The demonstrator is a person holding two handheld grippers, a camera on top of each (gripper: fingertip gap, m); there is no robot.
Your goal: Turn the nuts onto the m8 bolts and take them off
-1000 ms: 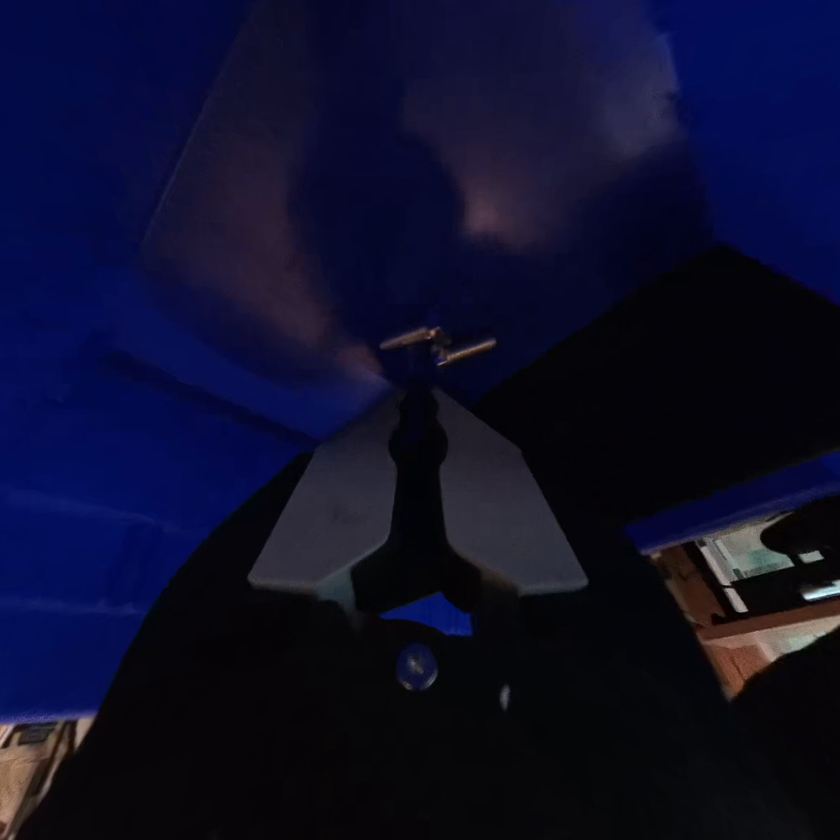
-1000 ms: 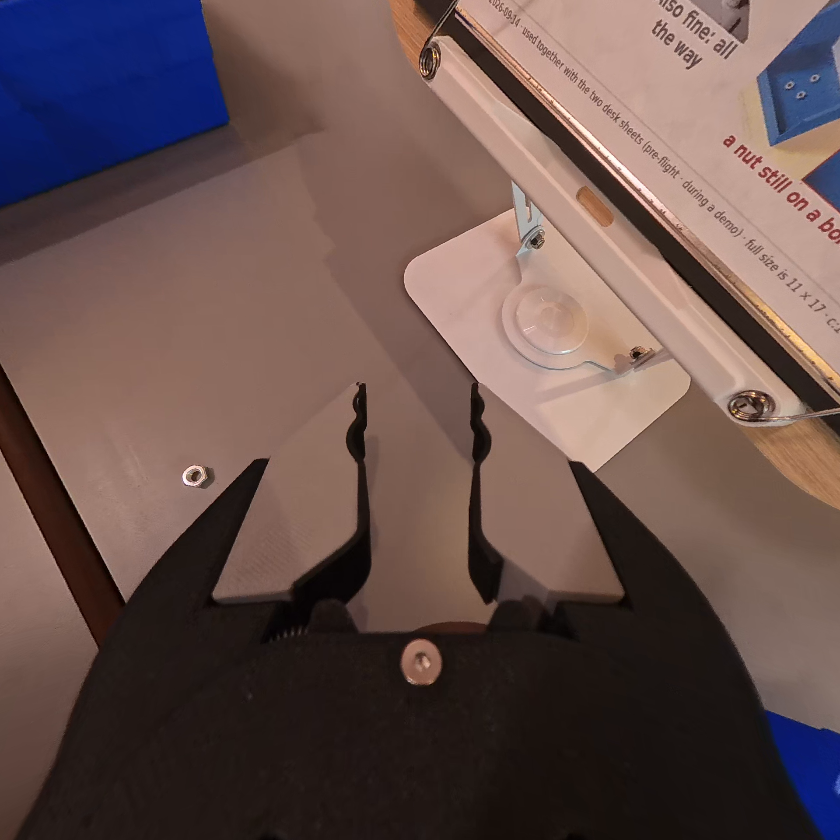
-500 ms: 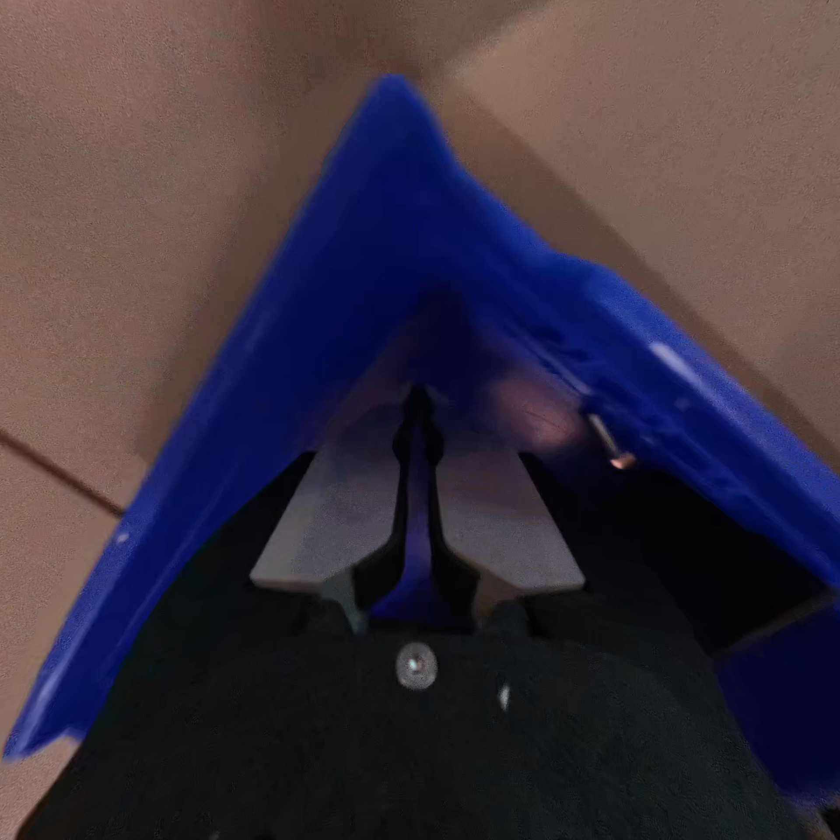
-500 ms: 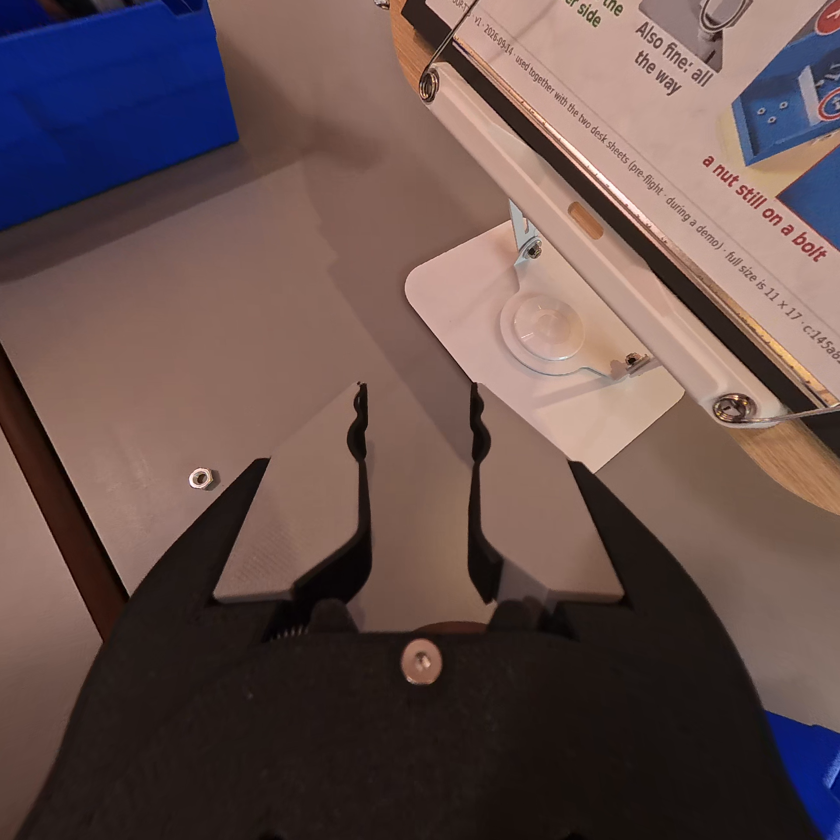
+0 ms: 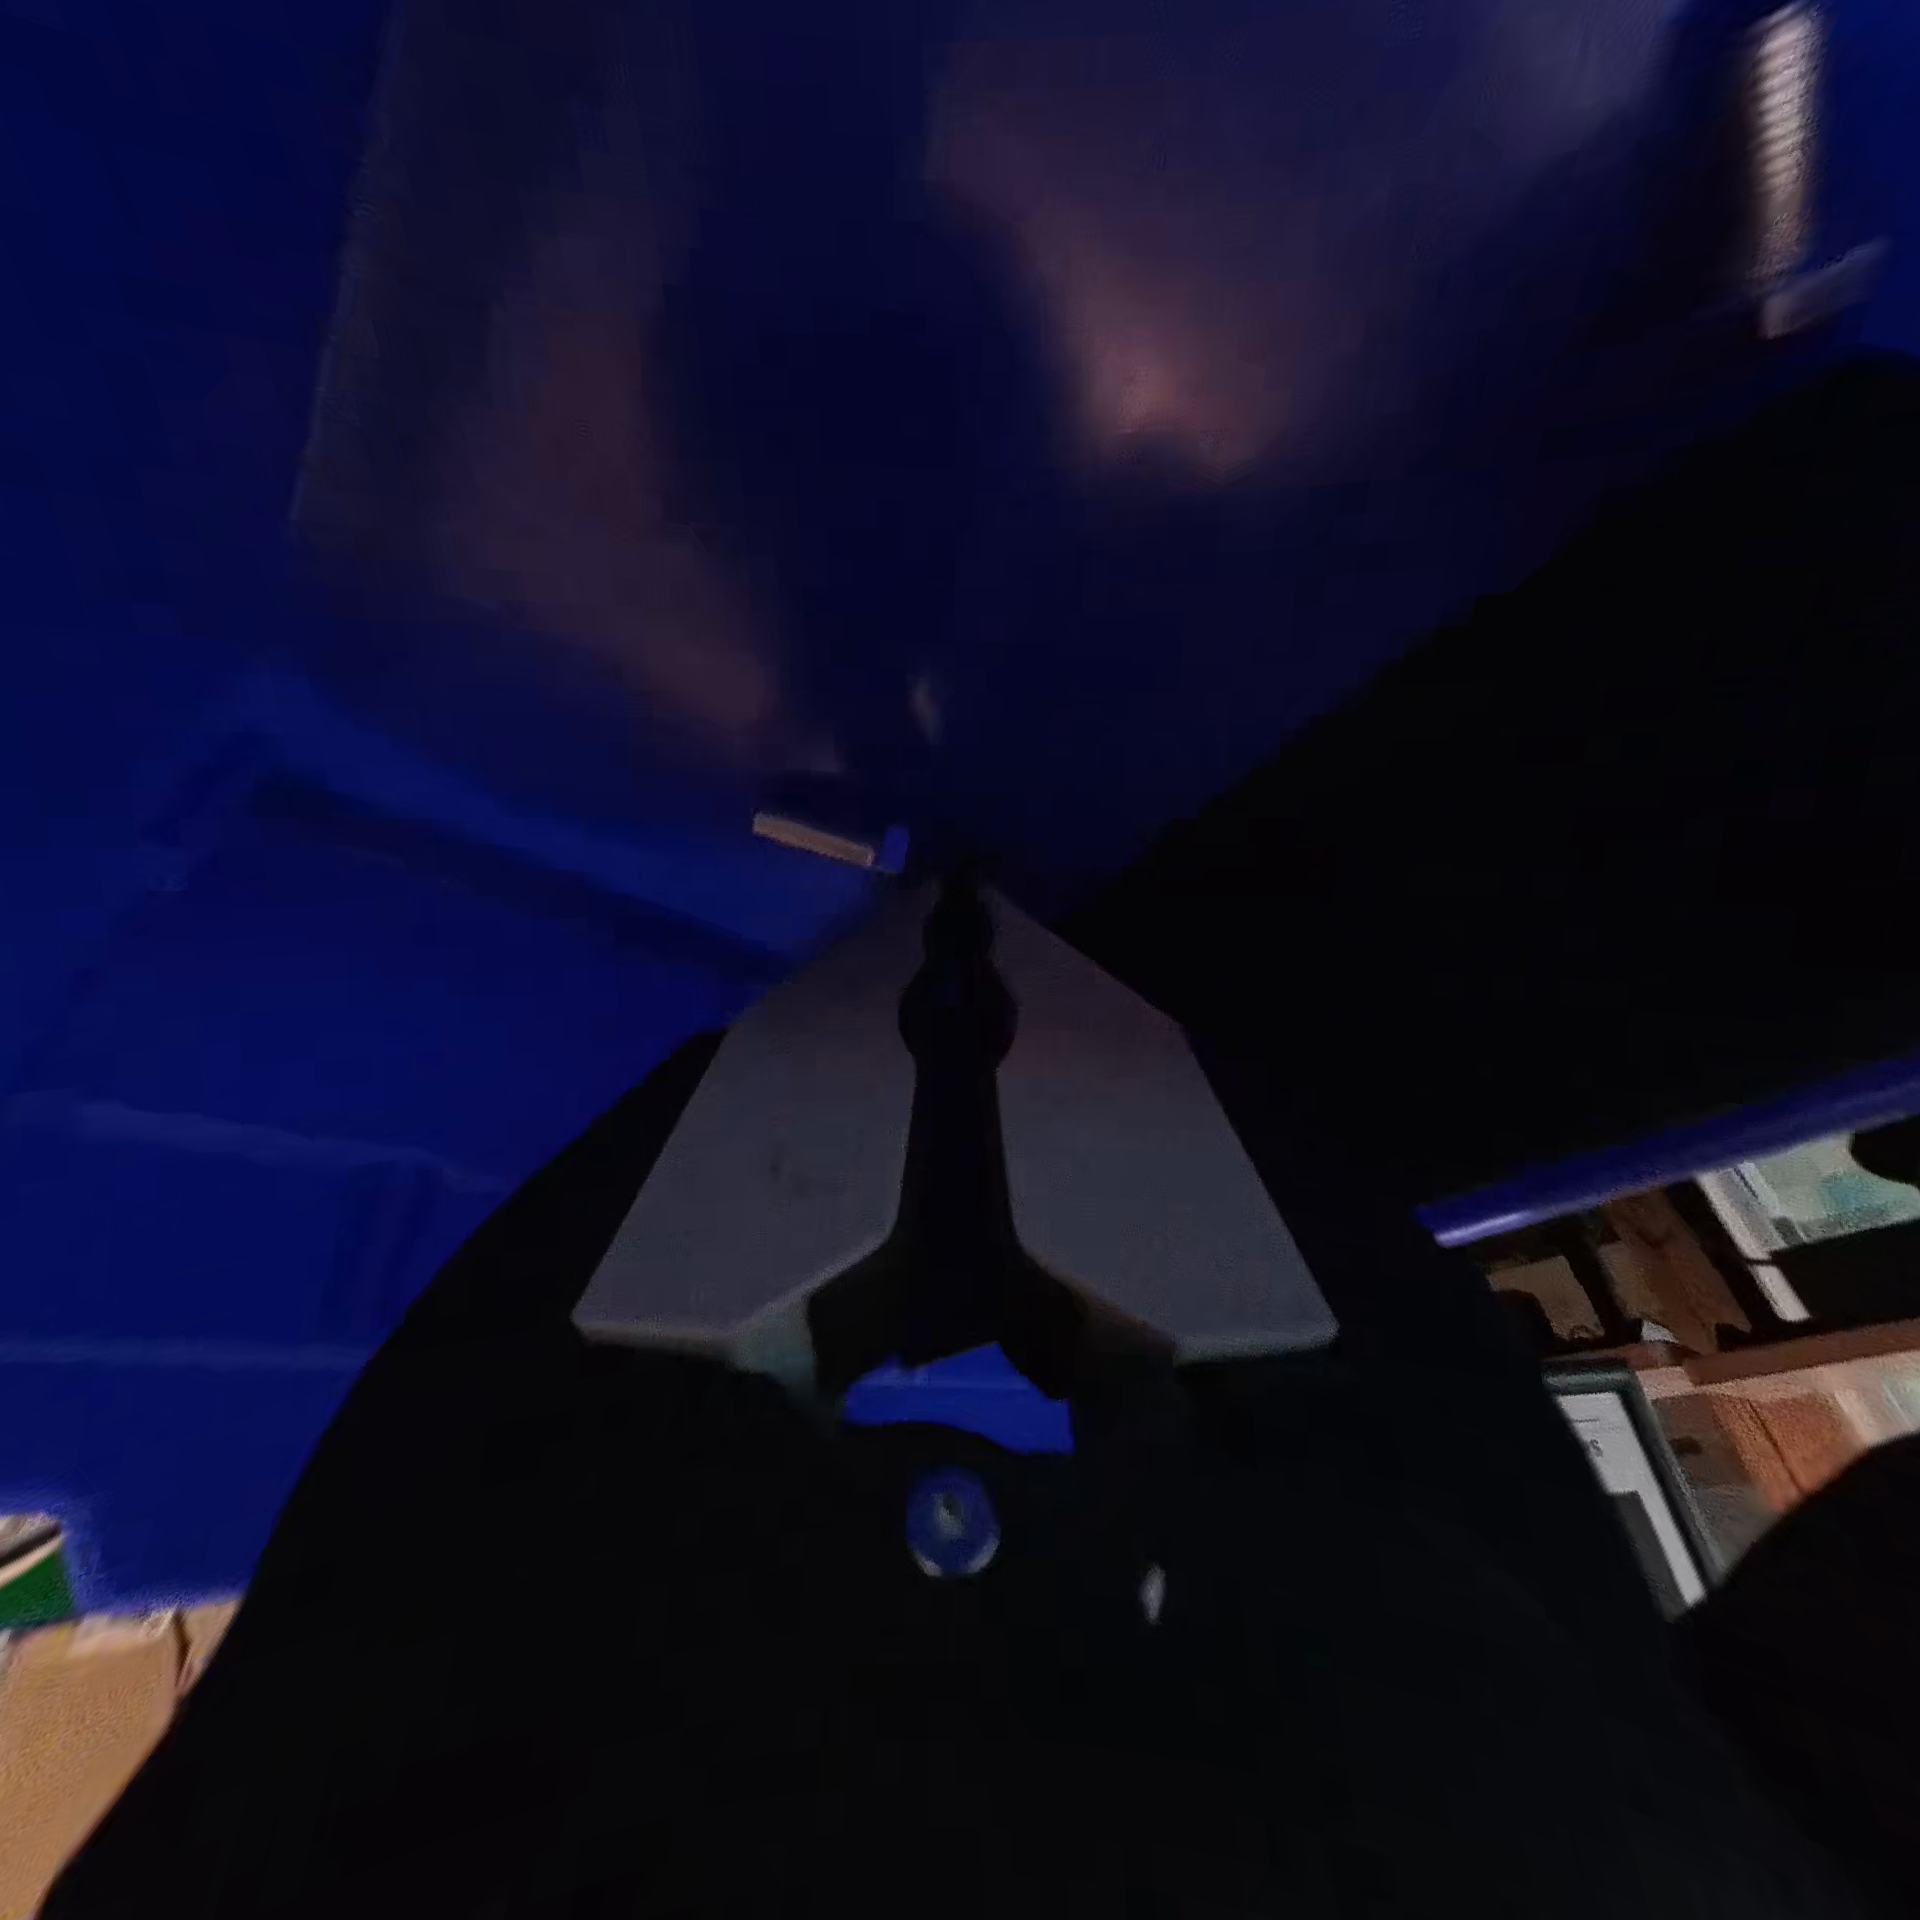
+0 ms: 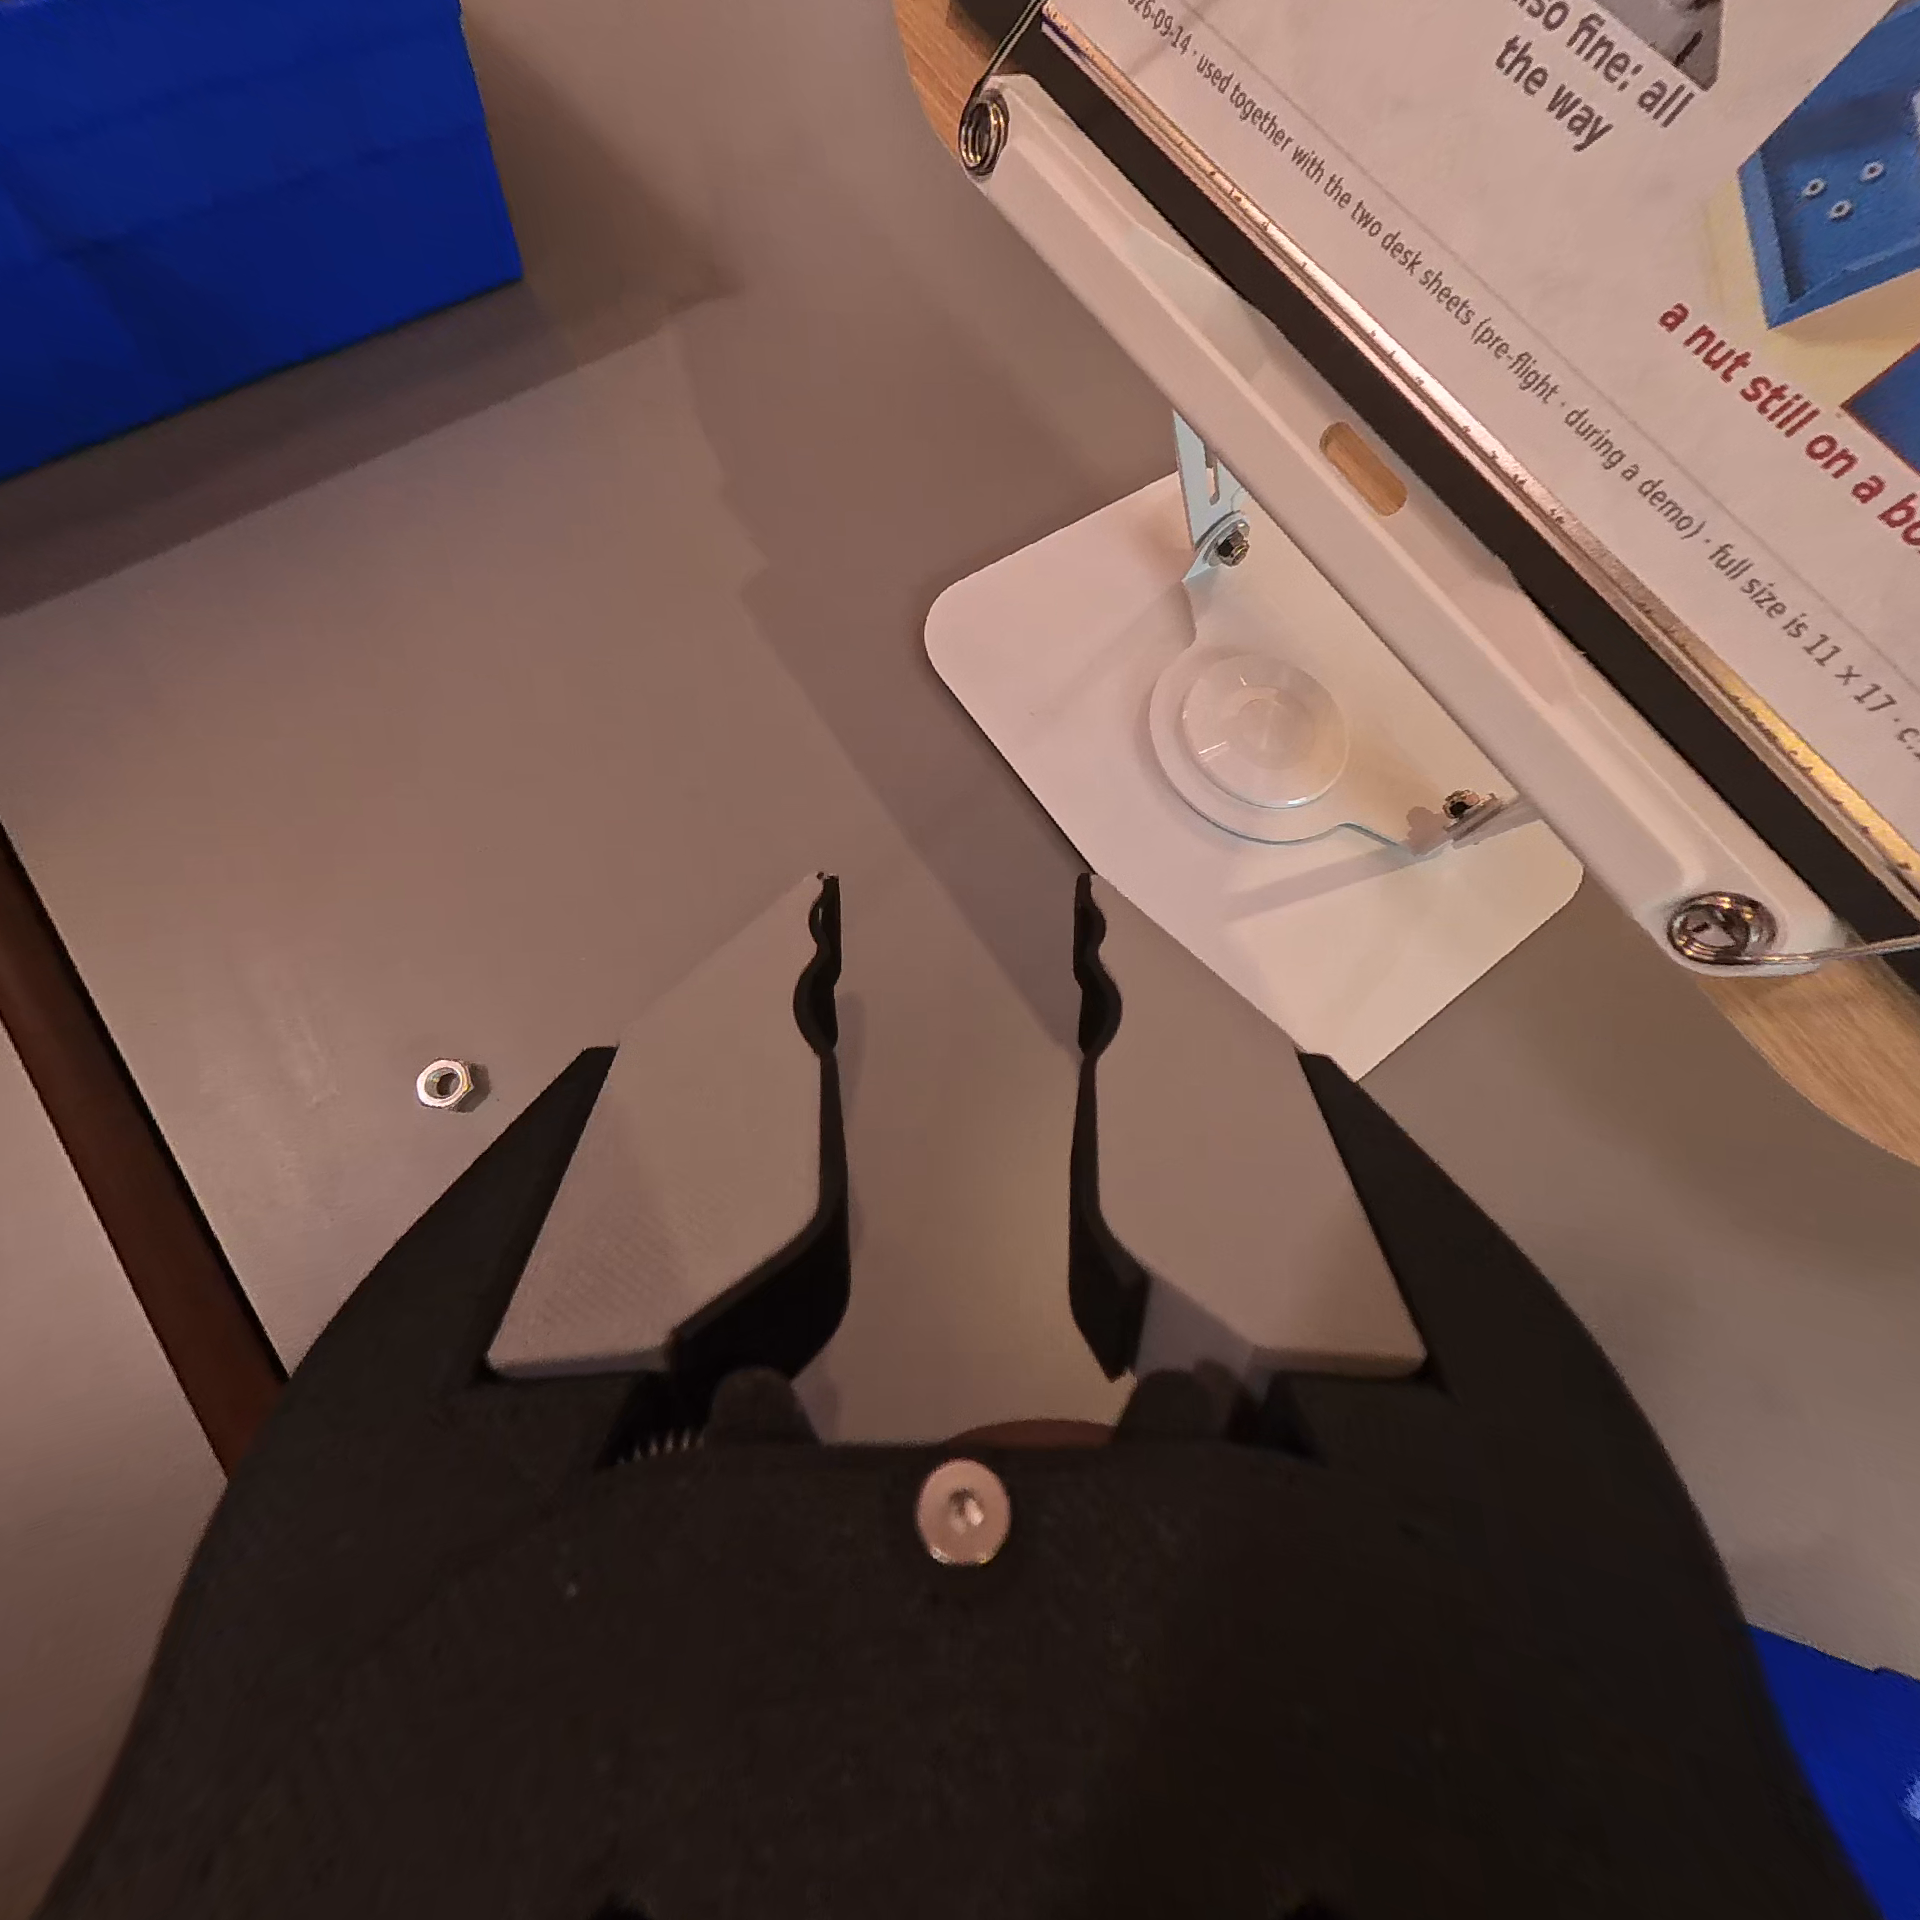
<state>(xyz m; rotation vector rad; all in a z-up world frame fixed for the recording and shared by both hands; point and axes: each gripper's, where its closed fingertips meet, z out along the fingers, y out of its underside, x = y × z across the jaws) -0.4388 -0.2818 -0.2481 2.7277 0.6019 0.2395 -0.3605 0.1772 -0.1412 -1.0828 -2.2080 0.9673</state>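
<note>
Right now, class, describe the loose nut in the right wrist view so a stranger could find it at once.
Start at the grey mat between the blue bin and the white stand base. Near its left edge, just left of the open right tool, lies the nut. It is the only small, shiny, six-sided metal piece lying loose on the mat.

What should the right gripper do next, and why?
Probably swing left and down to the nut: the right gripper is open and empty over bare mat, and the nut lies loose to its left.
</note>
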